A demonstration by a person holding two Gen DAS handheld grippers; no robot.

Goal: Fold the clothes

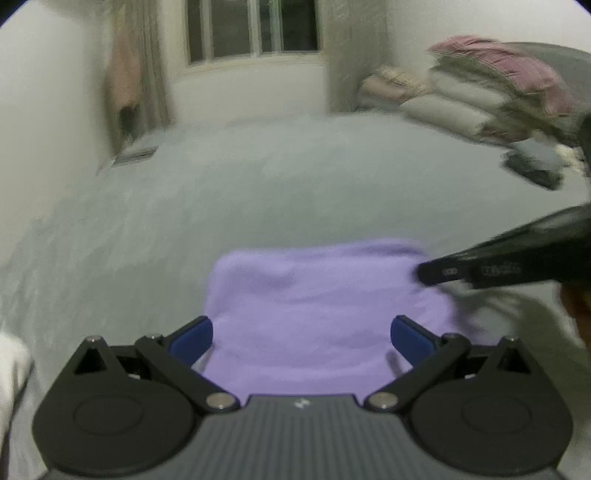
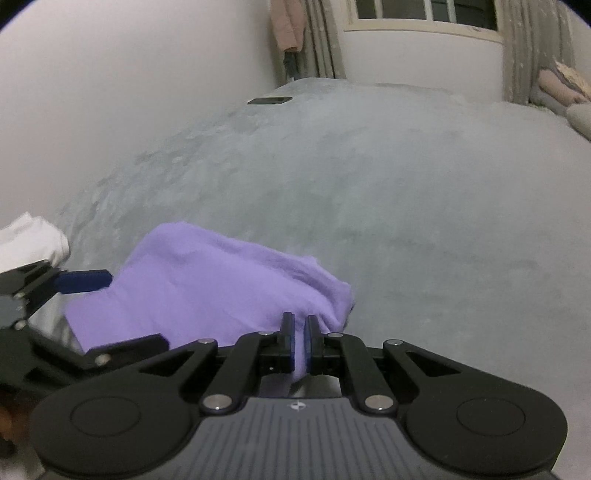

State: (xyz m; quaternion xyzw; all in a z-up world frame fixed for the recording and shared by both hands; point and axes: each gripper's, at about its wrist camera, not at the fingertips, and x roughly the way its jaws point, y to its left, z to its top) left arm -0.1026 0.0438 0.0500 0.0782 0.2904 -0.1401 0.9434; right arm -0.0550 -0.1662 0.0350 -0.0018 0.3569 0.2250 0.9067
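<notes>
From the left wrist camera, the left gripper (image 1: 301,338) has its blue-padded fingers (image 1: 192,341) spread wide apart, gripping nothing. Between and just beyond them lies the purple garment (image 1: 314,306), a soft folded cloth resting on the grey bed (image 1: 258,192), filling the lower middle of the view. One blue pad sits at about 8 o'clock of the cloth and the other at about 4 o'clock; whether either pad touches the fabric cannot be told. The right gripper (image 1: 424,273) reaches in from 3 o'clock as a dark, blurred shape, its tip meeting the cloth's right edge. At 1 to 2 o'clock a stack of bedding (image 1: 491,85) sits at the far side of the bed, with a small grey folded pile (image 1: 535,162) just below it. A window (image 1: 255,27) is at 12 o'clock, and something white (image 1: 11,365) shows at the 8 o'clock edge.

From the right wrist camera, the right gripper (image 2: 300,334) has its fingers nearly together, clamped on a pinch of the purple garment (image 2: 207,288); a strip of purple fabric runs down between the two pads. The rest of the cloth spreads away toward 10 o'clock across the bed (image 2: 406,203). The left gripper (image 2: 85,280) enters from 9 o'clock, one blue pad just at the cloth's left edge. A white cloth (image 2: 29,240) lies behind it at 9 o'clock, and a flat dark object (image 2: 269,100) lies far off at 12 o'clock near the wall.
</notes>
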